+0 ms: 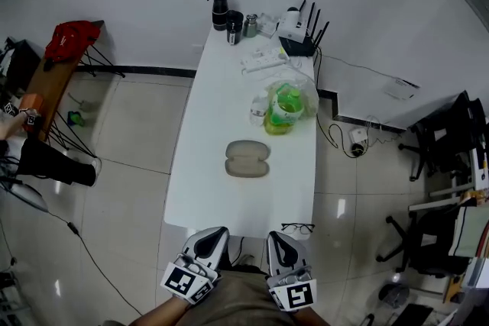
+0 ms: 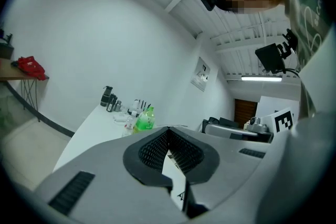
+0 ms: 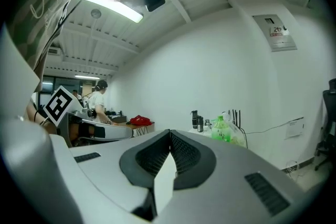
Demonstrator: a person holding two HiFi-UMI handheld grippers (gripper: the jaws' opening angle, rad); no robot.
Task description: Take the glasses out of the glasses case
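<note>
The long white table (image 1: 229, 103) runs away from me towards the wall. To its left is a wooden side table (image 1: 53, 84) with a red cloth (image 1: 72, 38) on it.

I hold my left gripper (image 1: 212, 234) and right gripper (image 1: 276, 234) low at the near end of the table, side by side and short of the tabletop. In the left gripper view, the left gripper (image 2: 168, 131) has its ribbed pads meeting at the tips with nothing between them. The right gripper view shows the right gripper (image 3: 169, 132) the same way: tips together, no load.

At the far end stands a white router (image 1: 298, 38) with black antennas. Nearer me, on the right side, a clear plastic bag (image 1: 306, 99) holds a green bottle (image 1: 284, 109).

The glasses case (image 1: 247, 159) lies in the middle of the table's near half, well apart from both grippers. It shows as two grey oval halves lying one against the other.

A black bottle (image 1: 220, 9) stands at the far left corner.

The glasses (image 1: 297, 227) lie outside the case at the table's near right corner, right at the edge and just beside my right gripper.
</note>
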